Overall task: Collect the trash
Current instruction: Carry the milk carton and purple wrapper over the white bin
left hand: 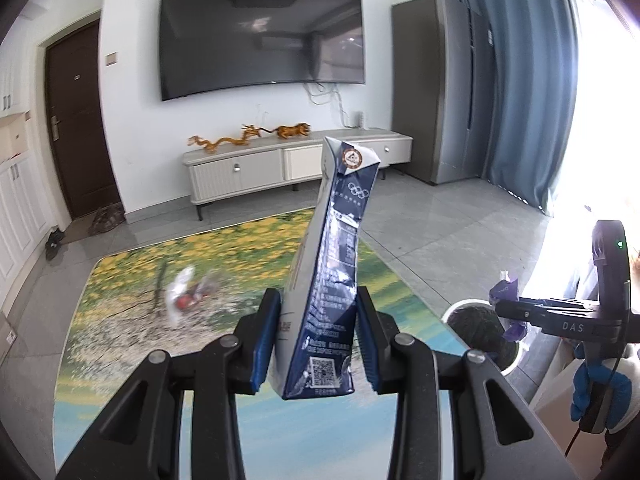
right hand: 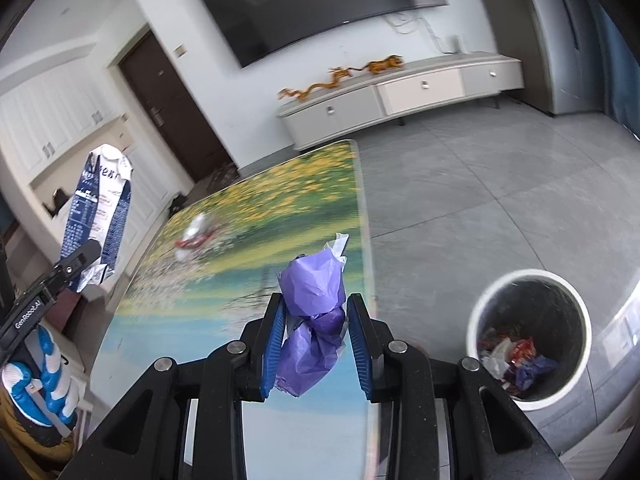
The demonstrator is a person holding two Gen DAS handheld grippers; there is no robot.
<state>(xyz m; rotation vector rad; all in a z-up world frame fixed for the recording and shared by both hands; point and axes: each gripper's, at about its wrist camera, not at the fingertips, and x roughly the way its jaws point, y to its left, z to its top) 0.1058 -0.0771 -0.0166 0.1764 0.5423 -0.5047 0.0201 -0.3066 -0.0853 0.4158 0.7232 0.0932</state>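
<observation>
Grey floor tiles surround a flower-printed table point(right hand: 256, 320) whose right edge runs down the middle of the right wrist view. At lower centre of the left view, the left gripper point(left hand: 316, 340) pinches a flattened blue carton point(left hand: 332, 264) that stands tilted up between its pads. The right gripper point(right hand: 316, 340) clamps a crumpled purple wrapper point(right hand: 314, 320), pointing down over the table's edge. At lower right, a white bin point(right hand: 528, 332) stands on open floor just off the table, trash inside. A red-and-white wrapper point(right hand: 196, 234) lies blurred on the table, farther back. Gloved hands hold both tools.
</observation>
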